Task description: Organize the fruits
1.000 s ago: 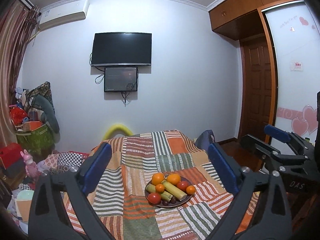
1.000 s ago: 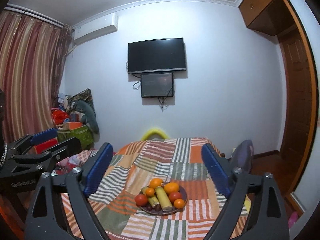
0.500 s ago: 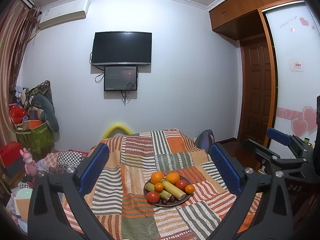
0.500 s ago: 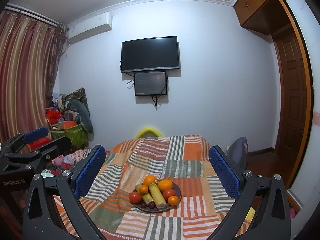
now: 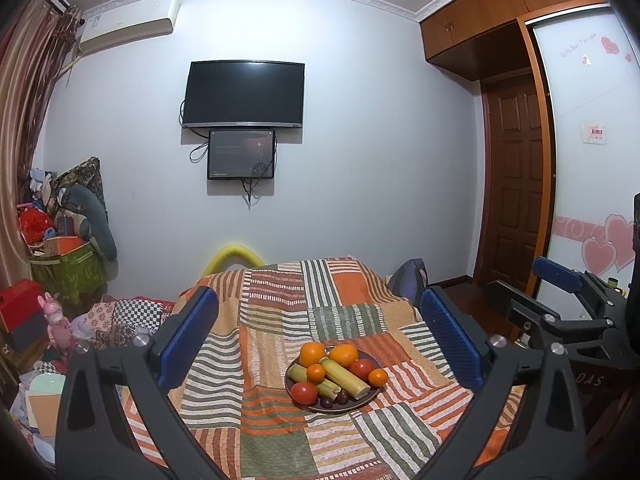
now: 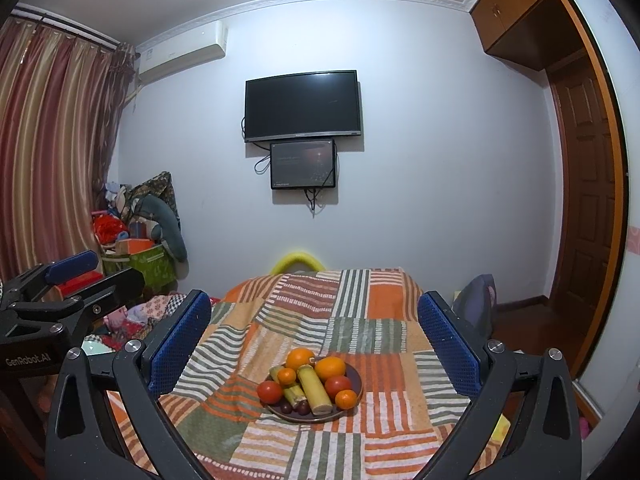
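Gaping wide, both hand-held grippers (image 5: 320, 332) (image 6: 314, 330), empty

Left gripper (image 6: 72, 276) body: I read "GenRobot.AI" in white, in the right wrist view.
Right gripper (image 5: 560, 280) body: I read "DAS", rest cut off.
Wardrobe door (image 5: 588, 120): faint script near its top edge, which I cannot read.
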Action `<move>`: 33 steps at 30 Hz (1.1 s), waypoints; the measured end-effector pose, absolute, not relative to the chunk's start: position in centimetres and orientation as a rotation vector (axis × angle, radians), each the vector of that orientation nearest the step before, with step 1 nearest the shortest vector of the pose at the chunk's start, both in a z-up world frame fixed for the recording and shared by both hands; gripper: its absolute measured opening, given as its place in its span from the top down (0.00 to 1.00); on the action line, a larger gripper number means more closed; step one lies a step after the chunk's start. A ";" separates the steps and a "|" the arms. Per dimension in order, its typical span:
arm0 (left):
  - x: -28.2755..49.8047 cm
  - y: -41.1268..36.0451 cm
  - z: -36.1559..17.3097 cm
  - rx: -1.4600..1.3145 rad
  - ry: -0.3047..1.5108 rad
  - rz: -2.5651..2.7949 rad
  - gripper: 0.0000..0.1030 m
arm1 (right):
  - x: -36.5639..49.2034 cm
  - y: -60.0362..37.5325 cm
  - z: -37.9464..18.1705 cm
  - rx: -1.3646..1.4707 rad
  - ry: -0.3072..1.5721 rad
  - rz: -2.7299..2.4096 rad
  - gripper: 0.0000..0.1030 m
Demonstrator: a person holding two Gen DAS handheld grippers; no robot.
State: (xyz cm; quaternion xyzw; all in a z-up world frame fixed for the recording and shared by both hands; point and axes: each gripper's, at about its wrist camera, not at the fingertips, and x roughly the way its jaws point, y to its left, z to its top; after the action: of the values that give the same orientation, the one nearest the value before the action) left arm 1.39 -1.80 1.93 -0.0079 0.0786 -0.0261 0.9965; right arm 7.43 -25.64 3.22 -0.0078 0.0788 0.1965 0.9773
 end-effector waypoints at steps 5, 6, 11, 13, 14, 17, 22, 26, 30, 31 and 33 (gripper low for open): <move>1.5 -1.8 2.0 -0.022 0.159 -0.053 0.00 | 7.3 -25.6 3.4 -0.013 0.159 0.399 0.00; 1.6 -1.8 1.9 -0.022 0.159 -0.053 0.00 | 7.3 -25.6 3.4 -0.013 0.159 0.398 0.00; 1.6 -1.8 1.9 -0.022 0.158 -0.049 0.00 | 7.3 -25.6 3.4 -0.010 0.159 0.401 0.00; 1.6 -1.7 1.9 -0.025 0.159 -0.051 0.00 | 7.3 -25.6 3.5 -0.009 0.158 0.403 0.00; 1.6 -1.7 1.9 -0.026 0.160 -0.053 0.00 | 7.3 -25.6 3.5 -0.008 0.158 0.403 0.00; 1.7 -1.8 1.9 -0.025 0.162 -0.052 0.00 | 7.2 -25.6 3.6 -0.009 0.158 0.402 0.00; 1.7 -1.7 1.9 -0.026 0.161 -0.054 0.00 | 7.2 -25.6 3.5 -0.006 0.159 0.404 0.00; 1.7 -1.8 1.8 -0.030 0.165 -0.056 0.00 | 7.2 -25.5 3.7 -0.004 0.159 0.405 0.00; 1.9 -1.8 1.7 -0.032 0.170 -0.053 0.00 | 7.1 -25.4 3.7 -0.006 0.157 0.405 0.00; 1.9 -1.8 1.6 -0.033 0.171 -0.054 0.00 | 7.1 -25.4 3.7 -0.006 0.157 0.405 0.00; 2.0 -1.8 1.6 -0.034 0.172 -0.054 0.00 | 7.0 -25.4 3.8 -0.006 0.157 0.405 0.00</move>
State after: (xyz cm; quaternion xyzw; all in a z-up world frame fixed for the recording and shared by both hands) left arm 1.97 -1.85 1.59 -0.0169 0.0858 -0.0271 0.9958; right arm 7.03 -25.37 3.84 -0.0028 0.0777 0.2011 0.9765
